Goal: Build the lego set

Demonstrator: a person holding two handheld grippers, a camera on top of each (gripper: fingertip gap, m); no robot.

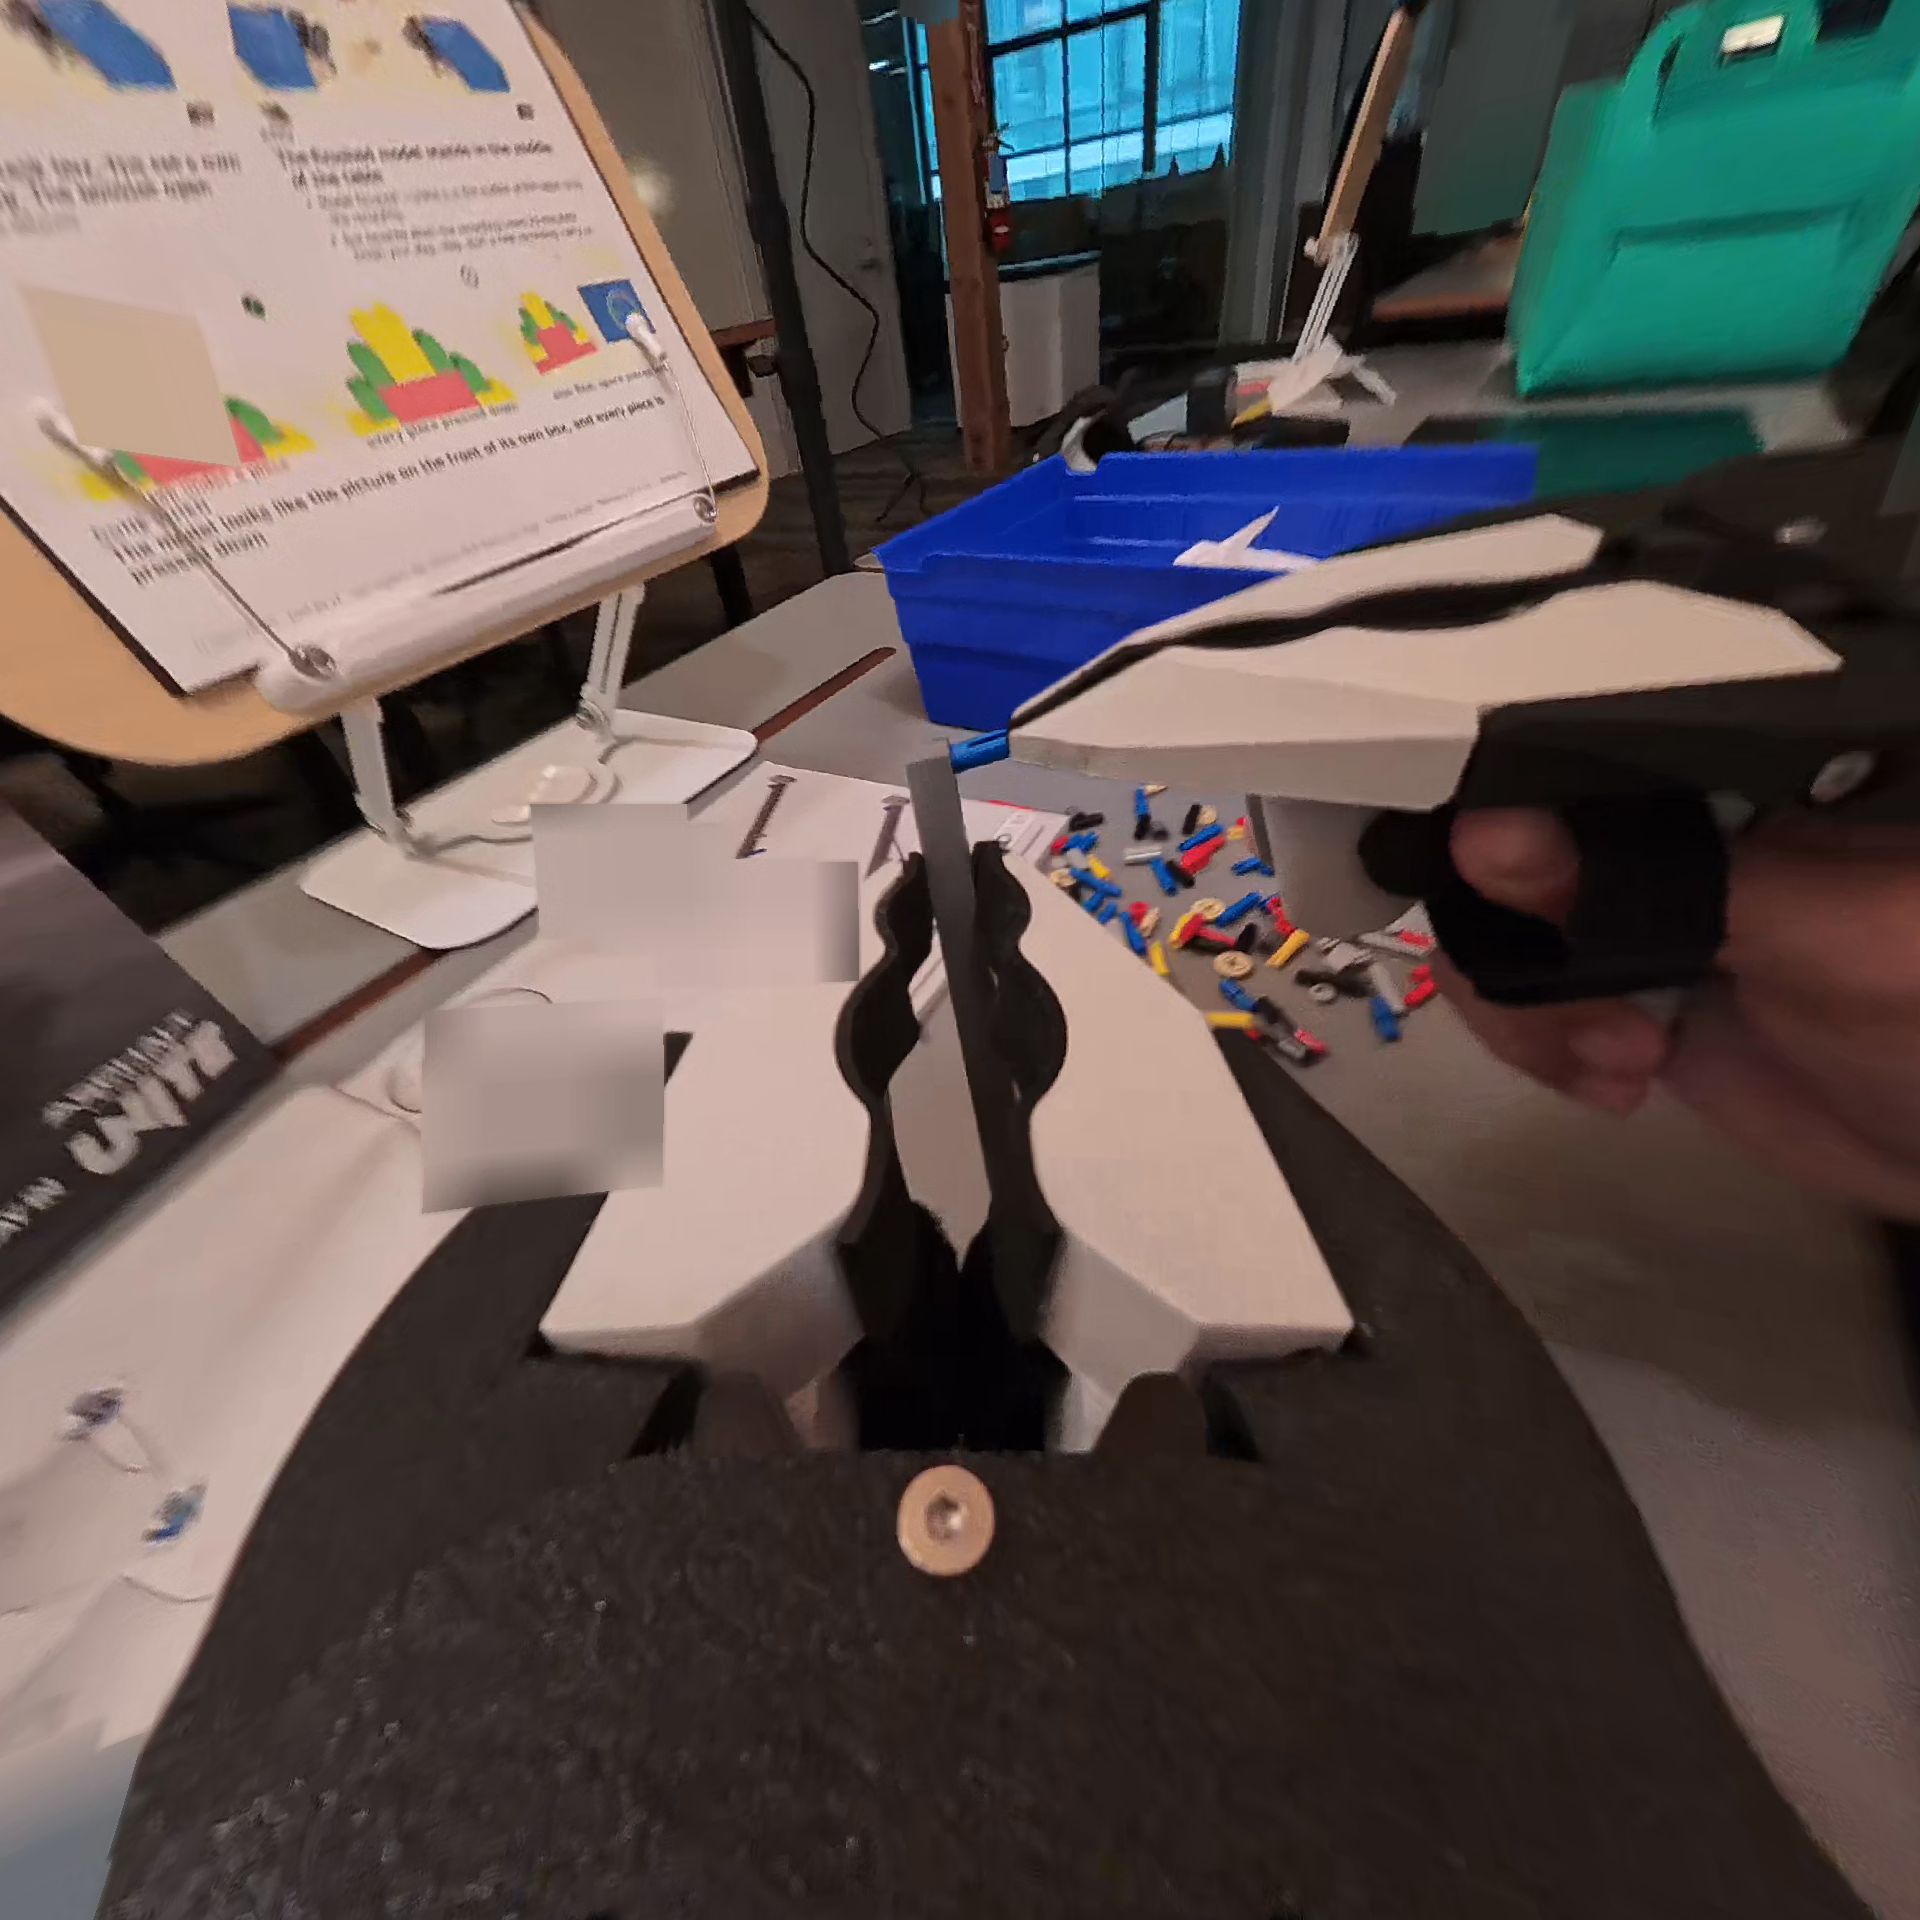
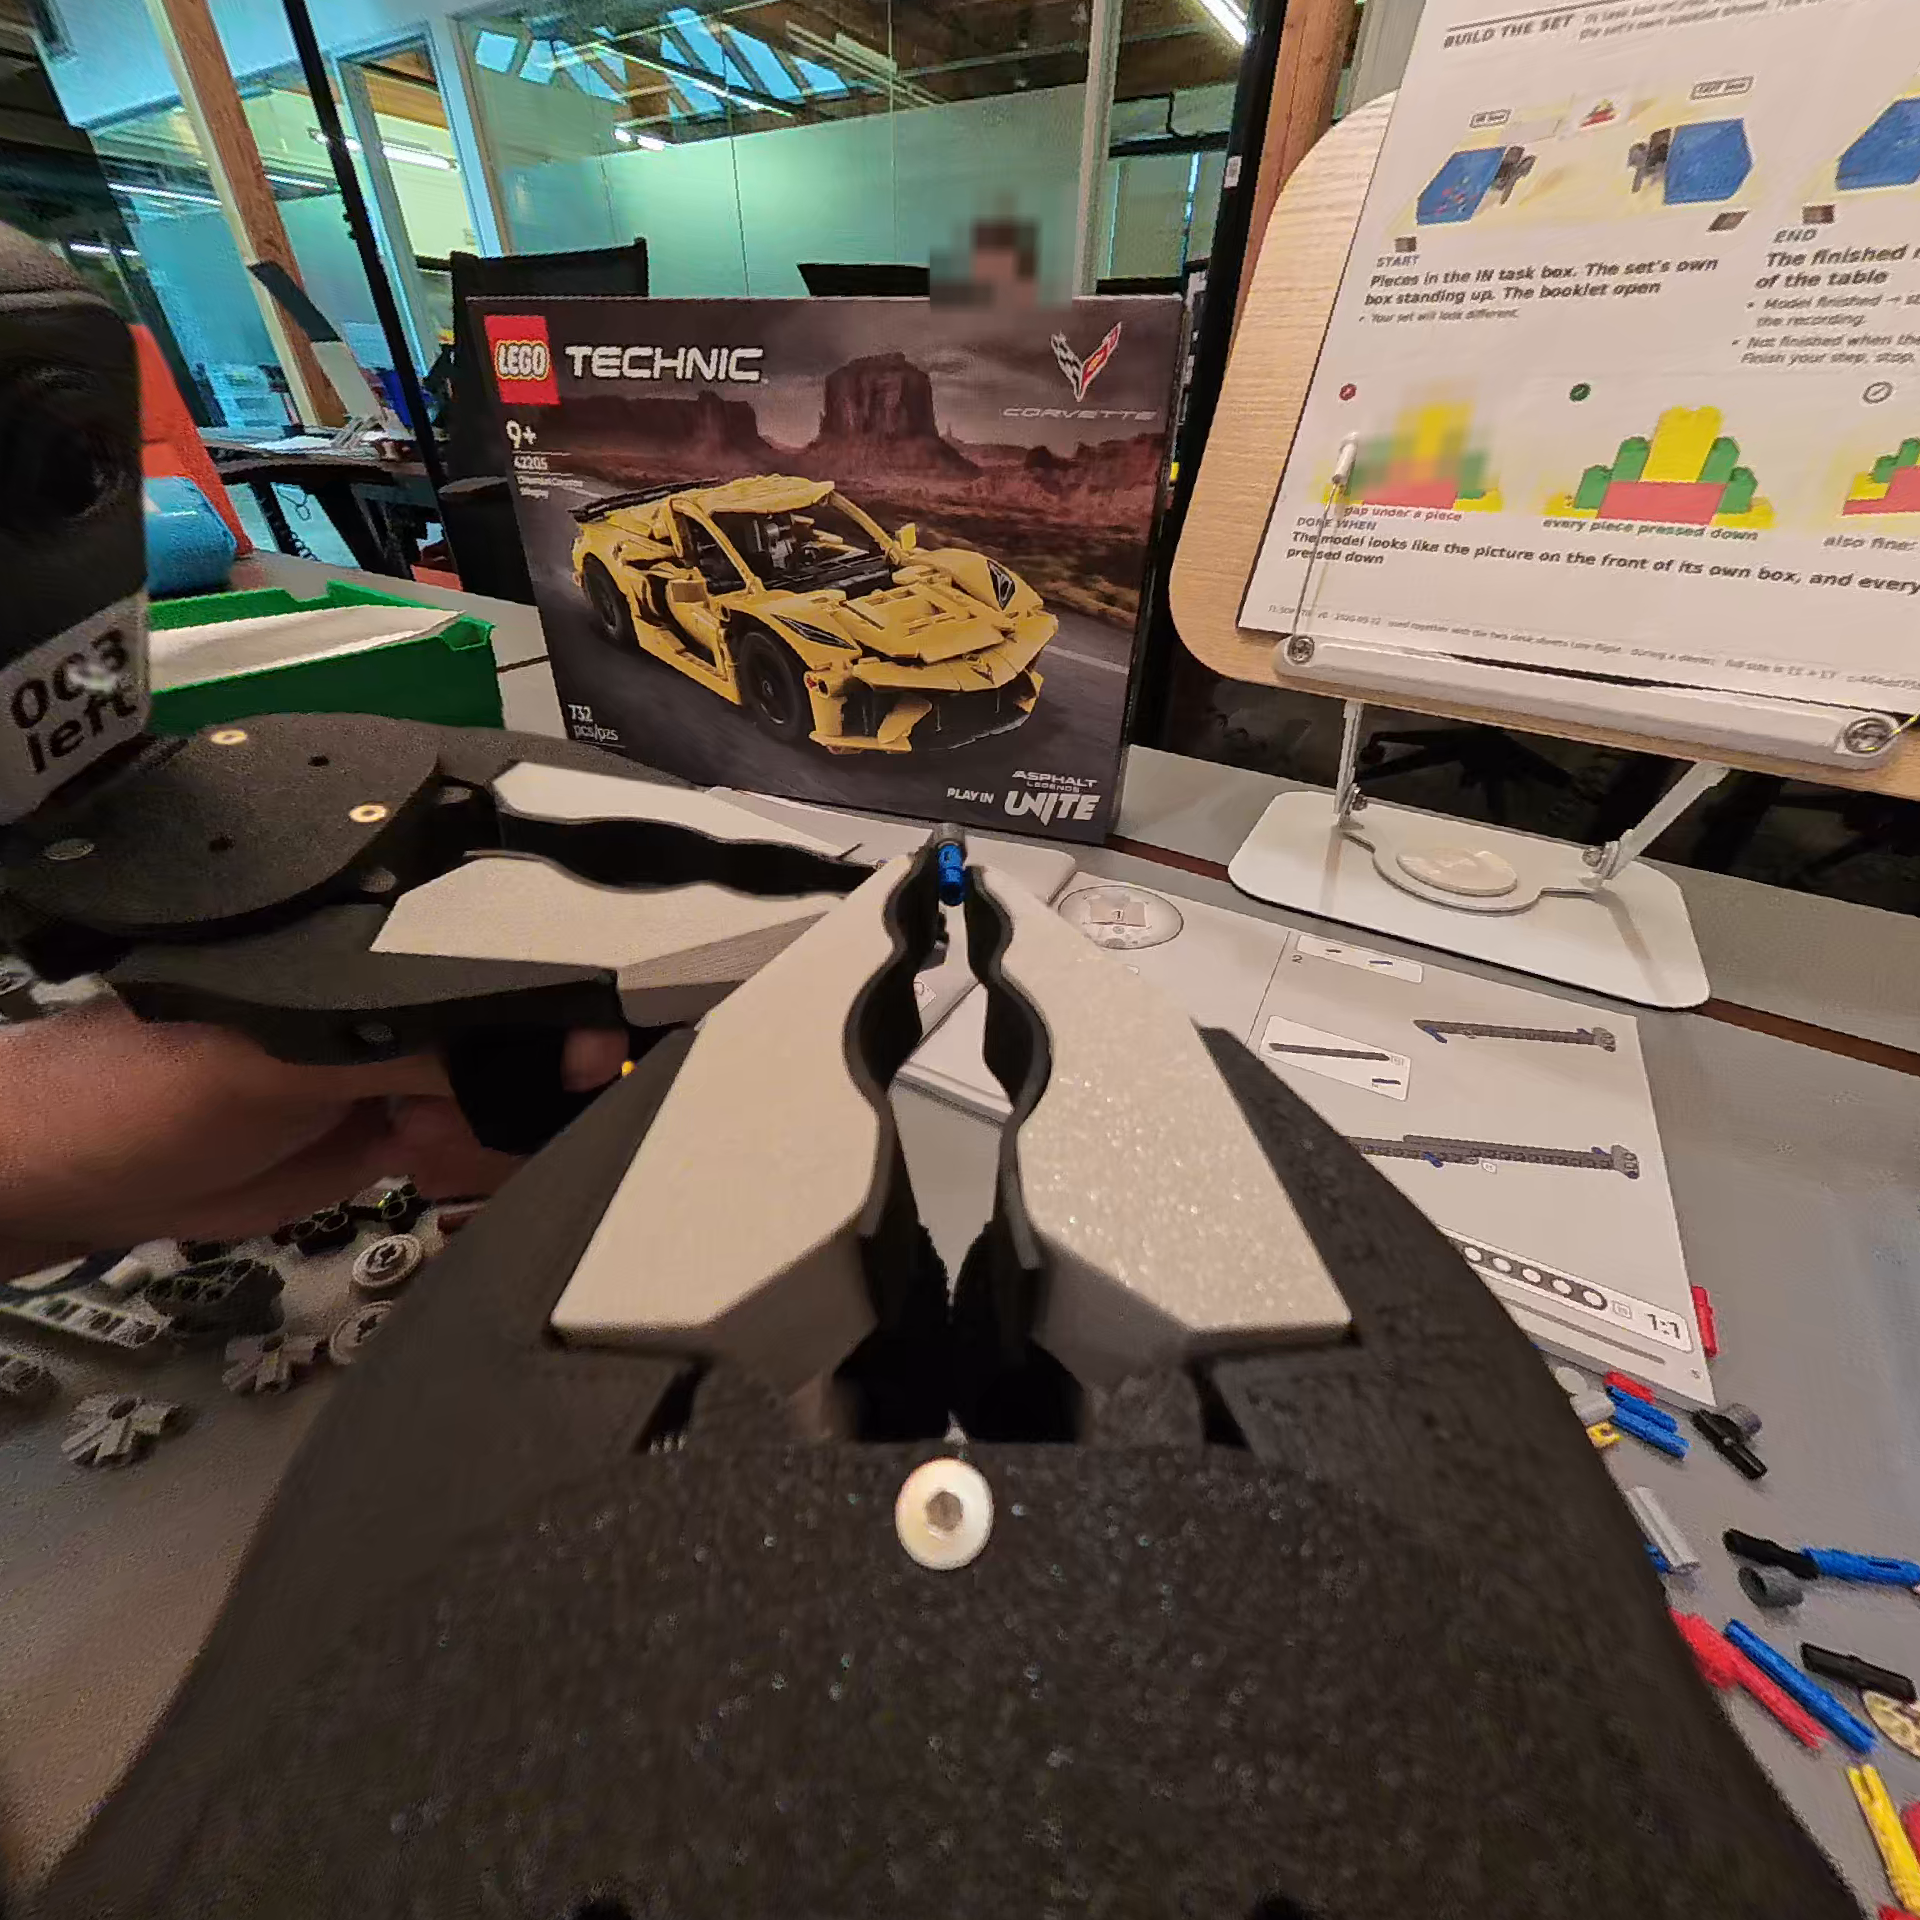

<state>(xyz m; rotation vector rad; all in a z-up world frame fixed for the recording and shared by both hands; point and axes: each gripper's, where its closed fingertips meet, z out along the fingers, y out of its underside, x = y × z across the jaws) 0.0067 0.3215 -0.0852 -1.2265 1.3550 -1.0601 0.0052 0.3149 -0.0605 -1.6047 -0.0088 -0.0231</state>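
Dark grey beam (image 1: pixel 948 935) stands near upright, pinched edge-on between the fingers of the left gripper (image 1: pixel 948 862); its top end sticks out above the tips. Blue pin (image 1: pixel 977 748) is held at the tip of the right gripper (image 1: pixel 1023 732), fingers pressed together on it, pin end touching the beam's top. In the right wrist view the same pin (image 2: pixel 951 868) sits clamped between the right gripper's (image 2: pixel 948 883) tips, with the left gripper (image 2: pixel 831 873) coming in from the left, a hand (image 2: pixel 208 1132) on its grip. Can't tell if the pin is seated in a hole.

Below both: open instruction booklet (image 2: pixel 1455 1091) flat on the grey table (image 2: pixel 1787 1195). Loose blue, red, yellow and black pieces (image 1: pixel 1226 925) scattered right of it; grey gears and connectors (image 2: pixel 208 1309) on the left side. Set box with yellow car (image 2: pixel 821 561) stands upright behind the booklet. Instruction sheet on a stand (image 2: pixel 1621 416) to its right. Blue bin (image 1: pixel 1143 561) farther back on the right, green bin (image 2: pixel 322 655) back left
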